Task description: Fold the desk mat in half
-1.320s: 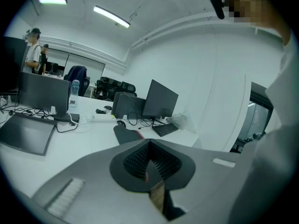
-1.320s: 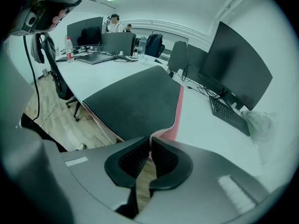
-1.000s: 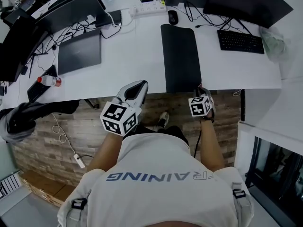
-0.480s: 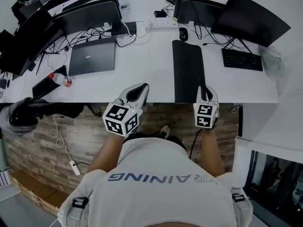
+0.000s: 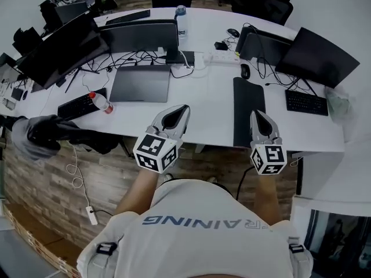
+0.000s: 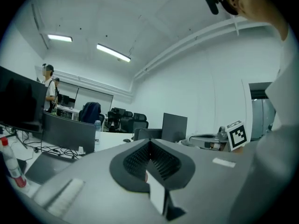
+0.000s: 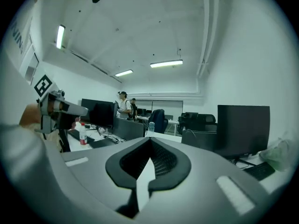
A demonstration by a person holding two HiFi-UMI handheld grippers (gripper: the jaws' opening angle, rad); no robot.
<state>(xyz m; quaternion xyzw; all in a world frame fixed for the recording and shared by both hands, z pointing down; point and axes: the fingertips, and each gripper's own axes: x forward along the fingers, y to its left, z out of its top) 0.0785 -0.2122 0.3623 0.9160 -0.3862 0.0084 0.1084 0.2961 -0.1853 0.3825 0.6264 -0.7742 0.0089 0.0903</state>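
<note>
**A:** Where is the desk mat (image 5: 243, 103) placed?

**B:** It is laid flat on the desk (image 5: 203, 97), long axis running from near edge to back. The right gripper (image 5: 257, 116) is held at its near right corner, jaws shut, empty. The left gripper (image 5: 183, 109) is kept well apart, jaws together, empty.

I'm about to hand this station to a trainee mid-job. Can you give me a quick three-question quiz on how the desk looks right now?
1. True or false: the right tool is clamped on the desk mat.
2. Where is the mouse? A. just beyond the desk mat's far end; B. on top of the desk mat; C. inside a drawer.
3. Fill in: the closed laptop lies to the person's ___ of the desk mat.

Key: 1 false, its jaws are shut on nothing; 2 A; 3 left.
</note>
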